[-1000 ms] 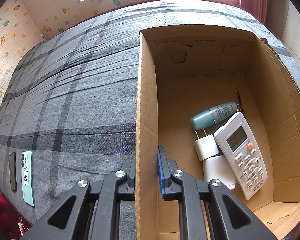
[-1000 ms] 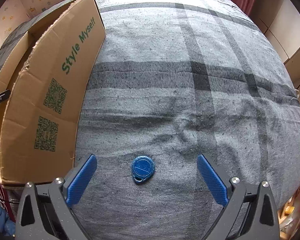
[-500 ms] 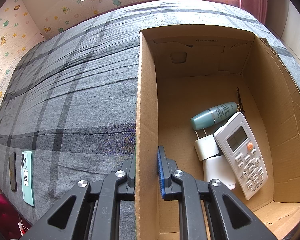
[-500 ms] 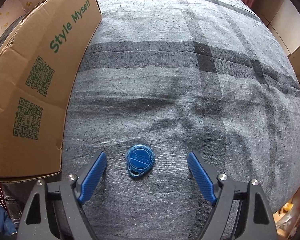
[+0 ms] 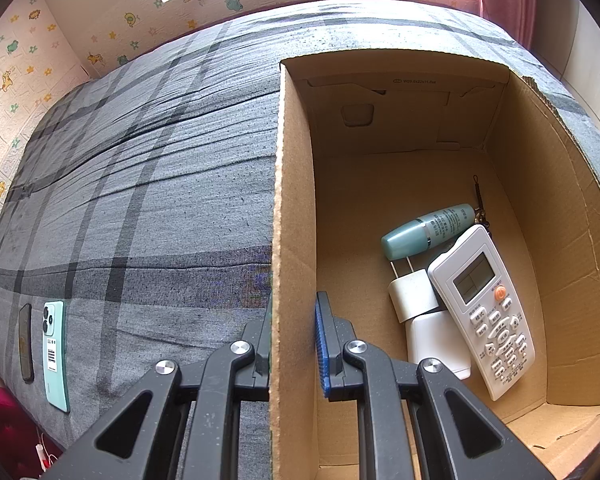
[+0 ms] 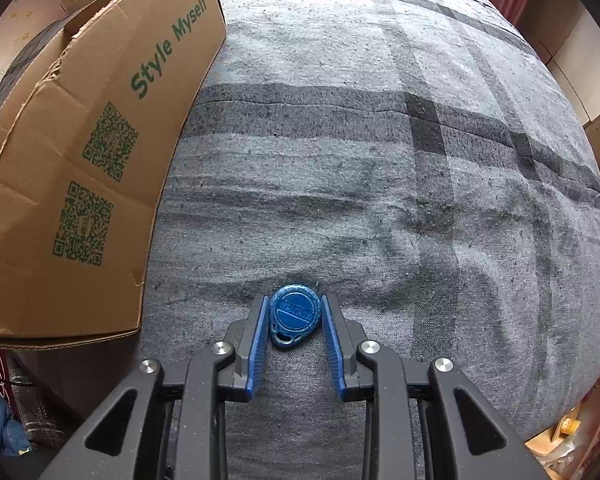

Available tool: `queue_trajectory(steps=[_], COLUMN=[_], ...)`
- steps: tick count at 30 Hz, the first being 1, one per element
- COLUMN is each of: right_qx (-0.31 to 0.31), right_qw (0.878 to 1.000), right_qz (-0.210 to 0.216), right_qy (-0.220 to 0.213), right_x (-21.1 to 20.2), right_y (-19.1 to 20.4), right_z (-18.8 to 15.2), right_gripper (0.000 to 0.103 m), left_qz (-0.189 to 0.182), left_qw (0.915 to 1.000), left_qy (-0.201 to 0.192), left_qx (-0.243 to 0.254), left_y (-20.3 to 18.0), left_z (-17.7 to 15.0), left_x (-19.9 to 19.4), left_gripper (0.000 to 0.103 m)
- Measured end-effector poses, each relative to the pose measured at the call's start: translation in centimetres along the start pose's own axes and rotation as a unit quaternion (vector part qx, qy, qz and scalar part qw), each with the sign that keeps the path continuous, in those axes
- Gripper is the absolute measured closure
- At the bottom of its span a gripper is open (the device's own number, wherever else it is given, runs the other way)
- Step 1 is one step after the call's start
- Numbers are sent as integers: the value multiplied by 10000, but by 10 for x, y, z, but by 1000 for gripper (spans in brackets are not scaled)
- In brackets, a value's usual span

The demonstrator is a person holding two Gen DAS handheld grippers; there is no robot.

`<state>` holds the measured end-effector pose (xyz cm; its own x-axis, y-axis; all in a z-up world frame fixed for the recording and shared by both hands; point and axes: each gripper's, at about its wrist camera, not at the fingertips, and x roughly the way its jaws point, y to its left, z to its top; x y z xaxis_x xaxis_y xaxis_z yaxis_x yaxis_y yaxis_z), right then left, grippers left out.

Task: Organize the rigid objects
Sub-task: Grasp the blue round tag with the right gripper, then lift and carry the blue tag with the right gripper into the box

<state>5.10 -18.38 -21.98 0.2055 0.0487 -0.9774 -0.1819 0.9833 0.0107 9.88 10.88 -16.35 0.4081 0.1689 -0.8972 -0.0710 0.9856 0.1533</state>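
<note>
right gripper (image 6: 295,322) steeply downward, fingers just closing onto blue key fob (image 6: 295,317); left gripper (image 5: 294,342) clamped on box wall (image 5: 293,240)

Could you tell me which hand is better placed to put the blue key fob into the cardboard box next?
The right. Its tongs have just been closing around the blue key fob on the bedspread. The left tongs are clamped on the cardboard box wall, steadying it.

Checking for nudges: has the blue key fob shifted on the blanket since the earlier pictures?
No. The blue key fob lies just below the same blanket crease; the right hand-held gripper has just been closing around it.
</note>
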Motion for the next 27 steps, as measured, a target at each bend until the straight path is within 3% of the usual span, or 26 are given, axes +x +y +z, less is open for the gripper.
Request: queue_trajectory(steps=[27], right_qx=[-264], right_qw=[9993], right_qz=[-124], right_qy=[-251], right_x=[-69], right_y=[13], right_z=[27], right_gripper=[75], left_qz=[7], left_qw=[10000], left_qy=[6], left_qx=[11], left_y=[0], left_z=[0], left_x=[0], left_gripper=[87])
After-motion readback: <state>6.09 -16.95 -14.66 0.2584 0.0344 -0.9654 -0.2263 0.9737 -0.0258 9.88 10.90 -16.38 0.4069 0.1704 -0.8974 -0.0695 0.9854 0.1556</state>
